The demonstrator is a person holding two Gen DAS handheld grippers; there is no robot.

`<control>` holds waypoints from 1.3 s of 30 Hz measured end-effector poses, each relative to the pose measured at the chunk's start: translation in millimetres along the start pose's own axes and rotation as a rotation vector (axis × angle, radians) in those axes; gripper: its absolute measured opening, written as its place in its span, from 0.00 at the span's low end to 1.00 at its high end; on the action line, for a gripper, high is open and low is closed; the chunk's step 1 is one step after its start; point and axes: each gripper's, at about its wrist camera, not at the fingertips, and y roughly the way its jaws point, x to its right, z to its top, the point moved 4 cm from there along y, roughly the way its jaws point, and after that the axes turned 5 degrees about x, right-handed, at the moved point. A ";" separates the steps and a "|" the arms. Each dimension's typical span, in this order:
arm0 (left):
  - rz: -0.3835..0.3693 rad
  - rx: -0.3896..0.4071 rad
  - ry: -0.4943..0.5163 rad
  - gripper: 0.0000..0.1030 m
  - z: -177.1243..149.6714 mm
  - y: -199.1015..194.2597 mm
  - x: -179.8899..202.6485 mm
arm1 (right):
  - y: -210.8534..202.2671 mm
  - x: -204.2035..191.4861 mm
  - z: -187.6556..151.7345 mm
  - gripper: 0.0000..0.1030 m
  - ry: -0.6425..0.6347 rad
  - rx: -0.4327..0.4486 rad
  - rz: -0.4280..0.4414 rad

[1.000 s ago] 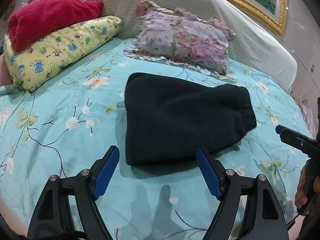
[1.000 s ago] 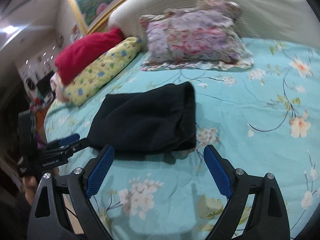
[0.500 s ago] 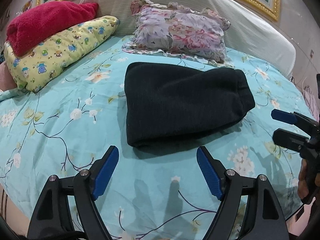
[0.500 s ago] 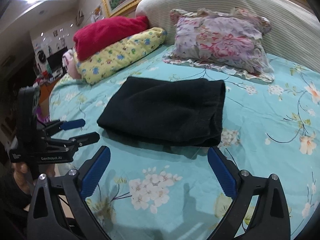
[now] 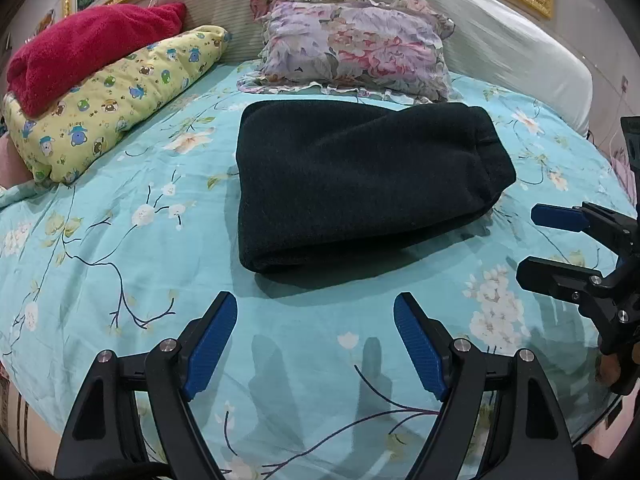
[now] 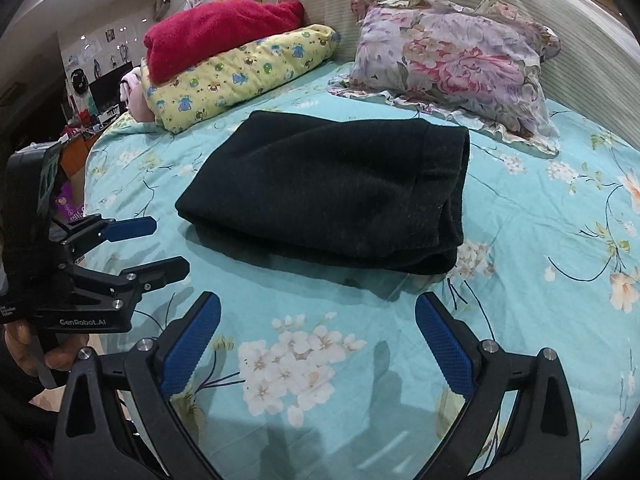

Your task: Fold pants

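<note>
The pants (image 5: 360,184) lie in the middle of the bed (image 5: 120,264) as a thick, squared-off black bundle, folded over on themselves, just near of the floral pillow (image 5: 356,44). Both the left gripper (image 5: 314,340) and the right gripper (image 6: 318,336) hang over bare sheet with jaws spread, holding nothing. To me the folding looks finished, though the far edge is hard to judge.

Open bedsheet (image 5: 132,264) is lying around the folded pants (image 5: 360,184); pillows (image 5: 356,48) are crowding the far side, just behind them.
</note>
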 end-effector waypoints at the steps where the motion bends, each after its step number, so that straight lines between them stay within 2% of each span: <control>1: 0.001 -0.002 0.000 0.79 -0.3 1.0 -0.3 | 1.2 0.5 0.1 0.95 0.000 -0.003 0.000; 15: 0.009 -0.031 0.002 0.79 0.2 13.9 -2.0 | 18.9 -1.6 2.5 0.95 -0.021 -0.041 0.007; 39: 0.026 -0.042 0.009 0.79 4.2 22.8 -2.7 | 27.6 -1.8 5.3 0.95 -0.015 -0.046 0.012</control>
